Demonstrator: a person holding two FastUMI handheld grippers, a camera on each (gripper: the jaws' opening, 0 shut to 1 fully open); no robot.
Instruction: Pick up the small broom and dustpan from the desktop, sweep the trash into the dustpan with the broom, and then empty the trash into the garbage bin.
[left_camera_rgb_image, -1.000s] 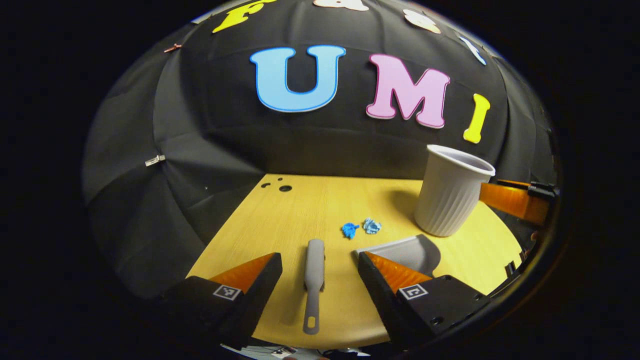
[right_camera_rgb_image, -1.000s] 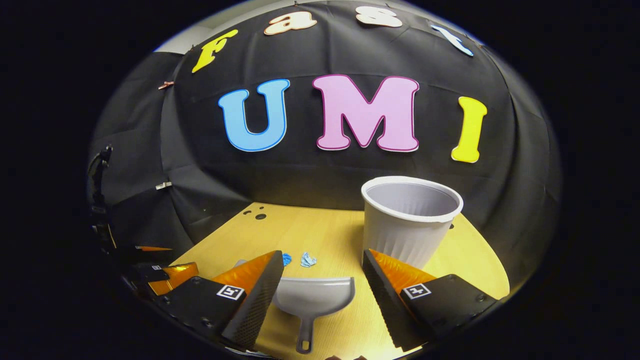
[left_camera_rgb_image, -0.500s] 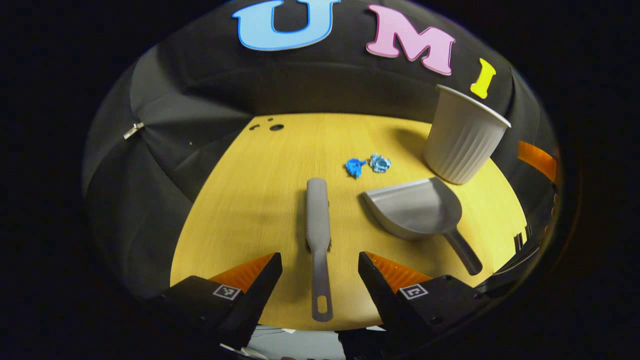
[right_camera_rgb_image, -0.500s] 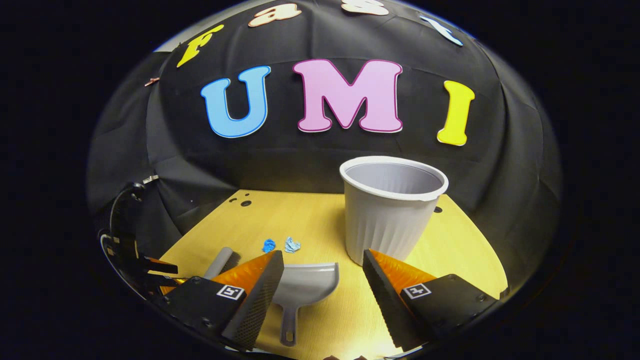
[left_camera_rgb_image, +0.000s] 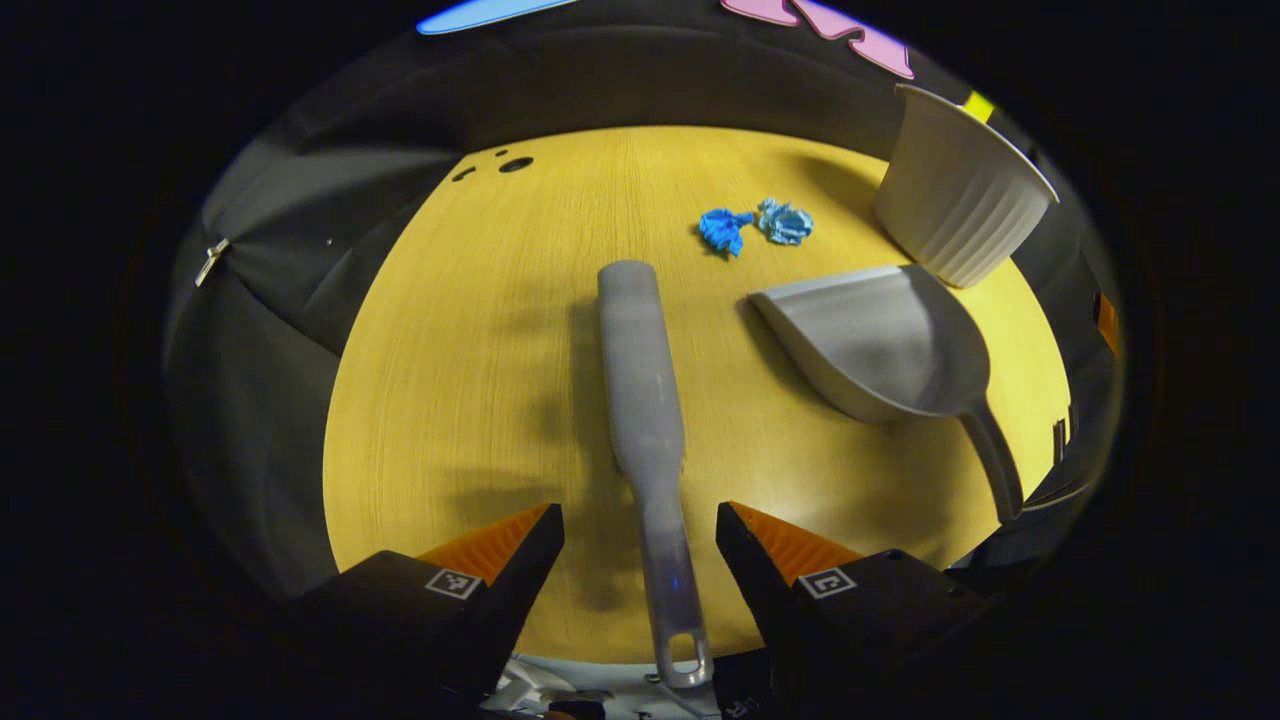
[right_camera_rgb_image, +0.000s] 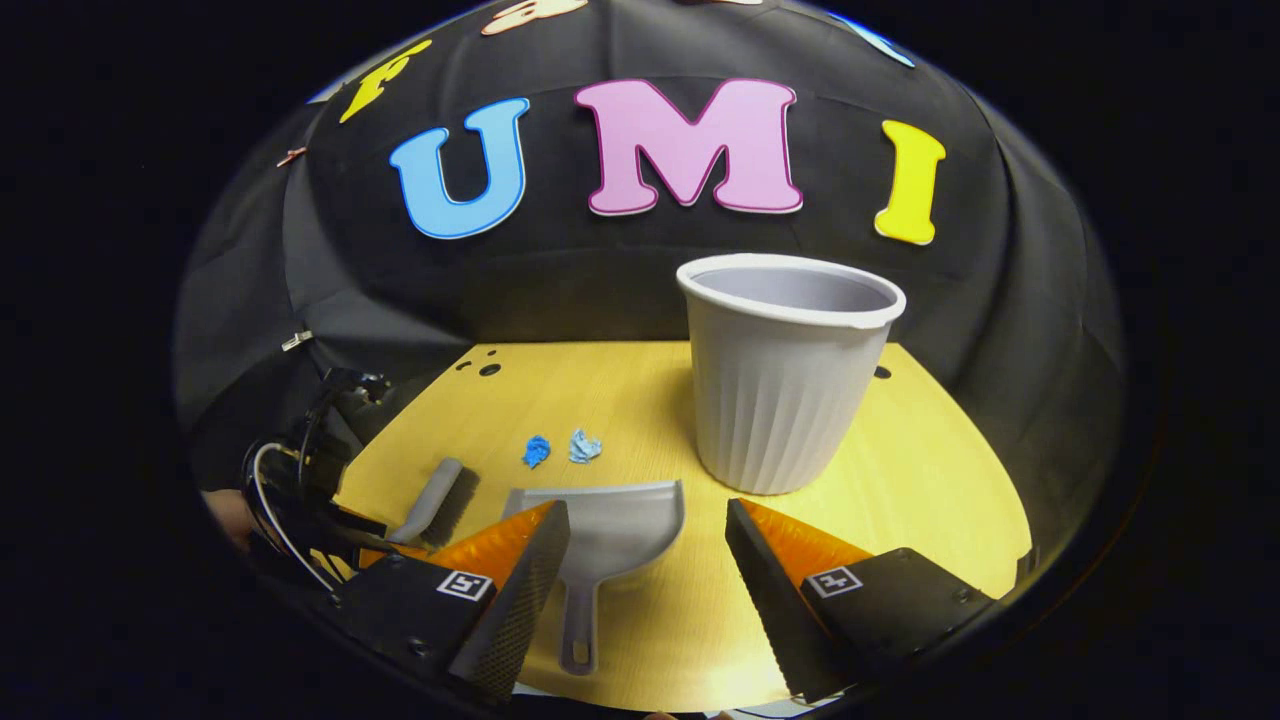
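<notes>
Light falls from above onto the yellow desktop (left_camera_rgb_image: 480, 340), bright at its middle and dim toward the edges; soft shadows lie left of the broom (left_camera_rgb_image: 640, 370) and beside the garbage bin (right_camera_rgb_image: 785, 375). Both views bow strongly at their rims; the black cloth wall (right_camera_rgb_image: 600, 290) stays dark; focus is fairly sharp.

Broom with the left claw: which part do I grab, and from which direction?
Grip the broom by its narrow handle, the end nearest you, not the wide brush head that points toward the blue scraps. It lies flat on the desktop, lengthwise between the open fingers of the left claw, so come down from above and close across the handle, probably just behind where it widens.
</notes>
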